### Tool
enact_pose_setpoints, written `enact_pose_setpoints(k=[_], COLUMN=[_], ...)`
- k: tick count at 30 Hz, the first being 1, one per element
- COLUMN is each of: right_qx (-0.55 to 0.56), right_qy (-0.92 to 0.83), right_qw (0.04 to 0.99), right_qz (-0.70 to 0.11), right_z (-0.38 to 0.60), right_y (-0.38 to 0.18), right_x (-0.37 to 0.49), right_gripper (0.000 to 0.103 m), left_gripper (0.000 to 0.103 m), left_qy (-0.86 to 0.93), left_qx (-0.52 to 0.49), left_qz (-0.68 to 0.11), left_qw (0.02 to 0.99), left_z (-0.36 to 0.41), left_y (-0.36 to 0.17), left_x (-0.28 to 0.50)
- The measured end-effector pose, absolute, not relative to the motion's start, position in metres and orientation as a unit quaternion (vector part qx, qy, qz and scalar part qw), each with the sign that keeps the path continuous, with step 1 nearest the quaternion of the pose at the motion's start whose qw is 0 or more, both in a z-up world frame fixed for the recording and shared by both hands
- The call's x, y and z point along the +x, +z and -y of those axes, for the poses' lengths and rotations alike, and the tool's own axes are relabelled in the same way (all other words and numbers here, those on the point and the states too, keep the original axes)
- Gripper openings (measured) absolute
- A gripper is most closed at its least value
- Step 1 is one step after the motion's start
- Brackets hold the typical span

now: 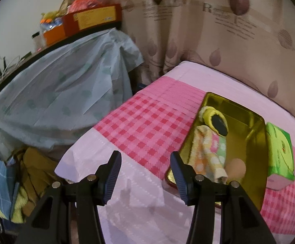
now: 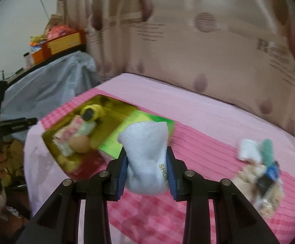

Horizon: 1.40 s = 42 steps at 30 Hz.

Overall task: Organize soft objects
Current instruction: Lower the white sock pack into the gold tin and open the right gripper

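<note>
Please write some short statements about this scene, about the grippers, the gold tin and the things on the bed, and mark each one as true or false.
1. The right gripper is shut on a white sock. True.
2. The left gripper holds a folded cloth. False: its jaws stand open with nothing between them.
3. The gold tin on the pink bed cover is empty. False: it already holds a yellow and black soft item, a checked cloth and a tan round thing.
4. A green tissue pack lies beside the tin. True.
5. No things are left on the bed outside the tin. False: a small pile lies to the right in the right wrist view.
</note>
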State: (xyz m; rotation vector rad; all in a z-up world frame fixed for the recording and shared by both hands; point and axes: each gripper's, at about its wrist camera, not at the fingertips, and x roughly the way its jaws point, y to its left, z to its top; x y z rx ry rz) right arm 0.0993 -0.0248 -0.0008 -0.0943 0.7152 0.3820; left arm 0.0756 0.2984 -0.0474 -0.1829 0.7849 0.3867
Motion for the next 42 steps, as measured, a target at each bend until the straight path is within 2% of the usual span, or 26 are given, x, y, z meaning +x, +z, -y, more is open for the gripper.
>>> enact_pose_setpoints(k=[12, 19, 25, 28, 30, 33, 35, 42], right_qx=[-0.049, -0.066, -0.074, -0.085, -0.084, -0.083, -0.078, -0.057], right_qy=[0.263, 0.258, 0.248, 0.247, 0.250, 0.248, 0.248, 0.249], right_qw=[0.889, 0.884, 0.881, 0.880, 0.879, 0.880, 0.882, 0.890], right_qz=[-0.371, -0.385, -0.397, -0.396, -0.398, -0.398, -0.393, -0.377], right_z=[-0.071, -0.094, -0.103, -0.108, -0.109, -0.110, -0.108, -0.094], right_y=[-0.017, -0.032, -0.044, -0.048, -0.050, -0.051, -0.049, -0.033], right_x=[0.129, 0.154, 0.174, 0.176, 0.177, 0.177, 0.176, 0.165], right_gripper=[0.031, 0.032, 0.037, 0.045, 0.046, 0.057, 0.068, 0.071], left_gripper=[0.051, 0.051, 0.051, 0.051, 0.051, 0.051, 0.051, 0.051], left_qy=[0.237, 0.241, 0.249, 0.252, 0.250, 0.250, 0.249, 0.246], left_qx=[-0.151, -0.148, -0.159, -0.162, -0.164, -0.163, -0.163, -0.155], left_qz=[-0.394, -0.392, -0.392, -0.394, -0.398, -0.396, -0.396, -0.397], left_qw=[0.875, 0.875, 0.871, 0.869, 0.867, 0.868, 0.869, 0.871], left_z=[-0.335, -0.334, -0.340, -0.341, -0.341, -0.341, -0.341, -0.336], left_y=[-0.055, -0.054, -0.055, -0.056, -0.057, -0.057, -0.057, -0.056], left_x=[0.072, 0.073, 0.071, 0.072, 0.073, 0.073, 0.073, 0.073])
